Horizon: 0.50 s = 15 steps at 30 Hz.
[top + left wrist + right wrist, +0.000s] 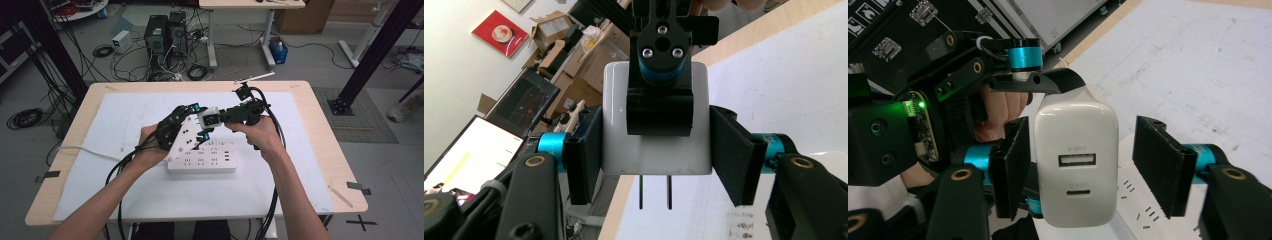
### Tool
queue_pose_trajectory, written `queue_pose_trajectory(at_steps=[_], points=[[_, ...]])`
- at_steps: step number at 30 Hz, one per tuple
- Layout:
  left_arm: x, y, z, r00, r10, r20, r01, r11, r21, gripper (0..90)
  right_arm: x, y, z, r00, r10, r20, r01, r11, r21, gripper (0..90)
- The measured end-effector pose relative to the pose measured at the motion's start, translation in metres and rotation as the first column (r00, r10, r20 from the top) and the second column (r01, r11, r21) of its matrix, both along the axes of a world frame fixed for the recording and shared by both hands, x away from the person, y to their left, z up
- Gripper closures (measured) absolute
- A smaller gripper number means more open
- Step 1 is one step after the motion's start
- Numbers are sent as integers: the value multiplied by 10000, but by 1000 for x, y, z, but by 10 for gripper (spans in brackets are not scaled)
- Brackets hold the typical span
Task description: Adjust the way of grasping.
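A white USB charger [210, 117] hangs in the air over a white power strip [202, 159]. My left gripper [200, 121] comes in from the left and is shut on the charger's two narrow sides. In the left gripper view the charger [654, 157] sits between my pads with its two prongs pointing down. My right gripper [217, 118] reaches in from the right. In the right gripper view the charger's port face [1077, 145] is between my jaws; the left pad [1015, 165] is against it, the right pad [1160, 165] stands a small gap off. One right finger [659, 105] lies across the charger's broad face.
The power strip lies on a white mat [300, 165] covering a wooden table [332, 150]. Black cables [274, 165] trail from both grippers toward the near edge. Beyond the far edge are computer towers [165, 35] and loose floor cables; black frame posts [370, 55] stand at the sides.
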State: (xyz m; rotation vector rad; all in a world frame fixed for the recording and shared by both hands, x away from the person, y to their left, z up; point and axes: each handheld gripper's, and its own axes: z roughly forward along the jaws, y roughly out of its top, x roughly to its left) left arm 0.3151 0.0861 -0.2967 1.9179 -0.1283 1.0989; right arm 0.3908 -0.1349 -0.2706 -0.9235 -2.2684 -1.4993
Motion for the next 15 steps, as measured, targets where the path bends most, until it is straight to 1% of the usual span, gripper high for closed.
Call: queue_pose_trajectory(at_steps=[1, 6, 8, 10, 11, 15], points=[[0, 0, 0, 10000, 15, -4, -15, 10000, 23, 425, 0, 0, 0, 10000, -47, 39, 47, 10000, -5, 438], [0, 0, 0, 10000, 9, -26, -9, 10000, -9, 425, -1, 1, 0, 10000, 66, 71, -66, 10000, -14, 510], [0, 0, 0, 10000, -11, -6, 11, 10000, 4, 425, -2, 1, -1, 9997, 47, 234, -47, 10000, -23, 550], [0, 0, -1, 10000, 28, -21, -27, 10000, 58, 425, -3, 1, -1, 9997, 97, 232, -97, 10000, -1, 592], [0, 0, -1, 10000, 43, -53, -43, 10000, 47, 425, -3, 2, -1, 9995, 100, 305, -101, 9999, 8, 609], [1, 1, -1, 9999, 6, -128, -6, 10000, 5, 425, -4, 2, 0, 9994, 43, 349, -43, 10000, -10, 619]])
